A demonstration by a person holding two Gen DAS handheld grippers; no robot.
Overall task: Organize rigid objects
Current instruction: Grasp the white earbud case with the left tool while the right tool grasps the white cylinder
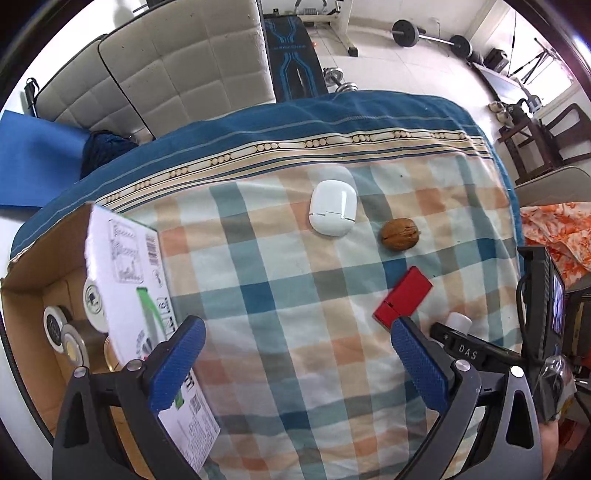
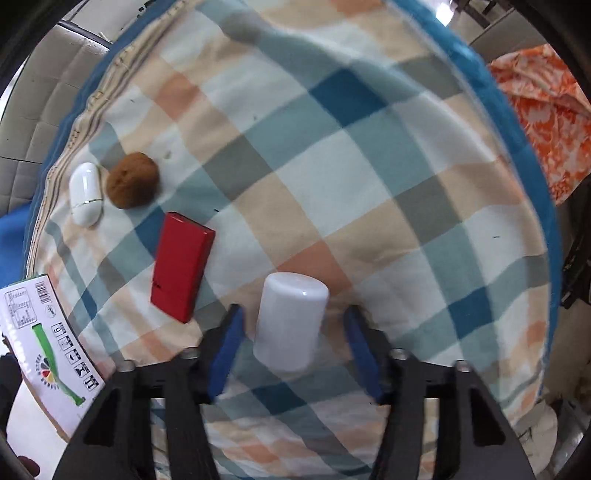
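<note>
On the checked cloth lie a white earbud case (image 1: pixel 333 207) (image 2: pixel 85 193), a brown walnut (image 1: pixel 400 234) (image 2: pixel 132 180) and a red flat box (image 1: pixel 403 296) (image 2: pixel 181 266). A white cylinder (image 2: pixel 291 320) lies between the open fingers of my right gripper (image 2: pixel 293 325), which do not touch it. It peeks out behind the right gripper in the left wrist view (image 1: pixel 459 320). My left gripper (image 1: pixel 295 354) is open and empty above the cloth, beside the cardboard box (image 1: pixel 26 273) at the left.
The cardboard box has a raised white printed flap (image 1: pixel 125 266) (image 2: pixel 44 343) and holds several round tins (image 1: pixel 57 326). An orange patterned cloth (image 1: pixel 561 232) (image 2: pixel 539 107) lies to the right. A padded grey sofa (image 1: pixel 166 66) and gym weights (image 1: pixel 428 35) stand beyond the table.
</note>
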